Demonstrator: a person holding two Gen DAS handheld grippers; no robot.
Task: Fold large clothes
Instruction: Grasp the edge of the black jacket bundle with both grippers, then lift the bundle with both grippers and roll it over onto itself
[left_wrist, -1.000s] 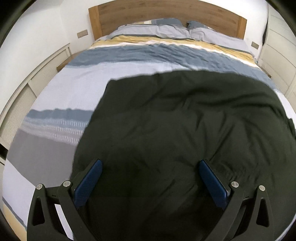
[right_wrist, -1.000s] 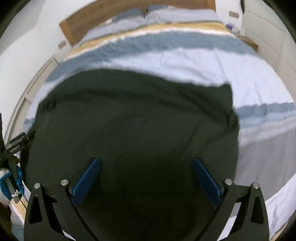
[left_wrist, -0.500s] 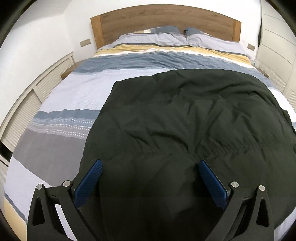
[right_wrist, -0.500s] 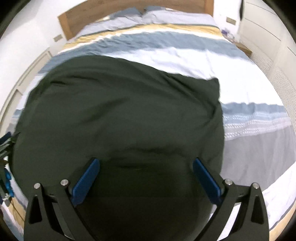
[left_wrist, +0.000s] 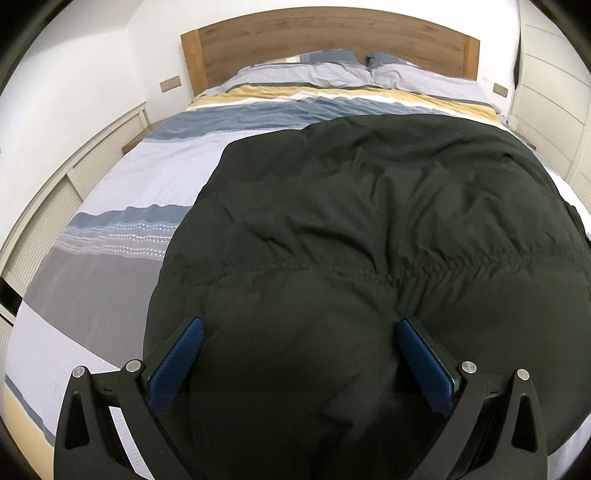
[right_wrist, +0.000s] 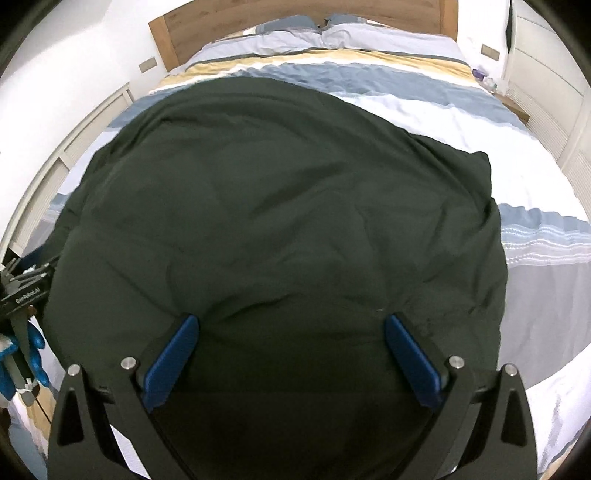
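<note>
A large dark green padded garment (left_wrist: 369, 229) lies spread across the near half of the bed, with a stitched seam running across it. In the right wrist view the same garment (right_wrist: 280, 192) fills the middle, its right corner lying on the white stripe. My left gripper (left_wrist: 299, 326) is open just above the garment's near edge, blue pads wide apart with nothing pinched. My right gripper (right_wrist: 291, 322) is open over the near edge too. At the far left of the right wrist view, the left gripper (right_wrist: 22, 291) appears beside a blue-gloved hand (right_wrist: 35, 354).
The bed (left_wrist: 122, 206) carries a duvet striped in grey, blue, white and yellow. Two pillows (left_wrist: 332, 66) lie against a wooden headboard (left_wrist: 332, 37). White louvred cabinets (left_wrist: 55, 199) flank the left side and white wardrobe doors (left_wrist: 546, 74) the right.
The garment has come down from a blurred, moving state and now lies settled on the bed. Both cameras have tilted up, showing more of the headboard. Both grippers remain open.
</note>
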